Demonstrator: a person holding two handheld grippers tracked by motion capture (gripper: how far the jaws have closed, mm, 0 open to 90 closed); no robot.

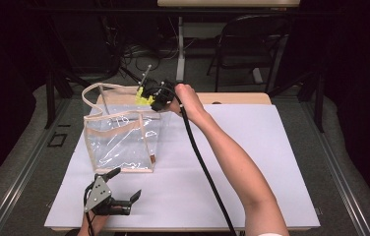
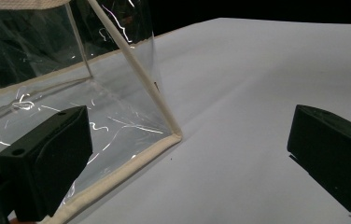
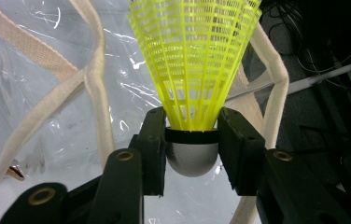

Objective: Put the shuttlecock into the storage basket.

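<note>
The left tool is black with a grey three-cornered plate on top. The right tool is black too, brass-ringed holes at its linkage, trailing a thick black cable.

High cam looks down from above; gripper cams close-up; all share clear bag.

The bag stood on the desk, left of its middle, with its handles rising at the far side. The right claw hung over the bag's far right corner, the shuttlecock between its jaws. The left claw lay at the near left of the desk, just near of the bag's near right corner. A chair stood beyond the desk's far edge.
</note>
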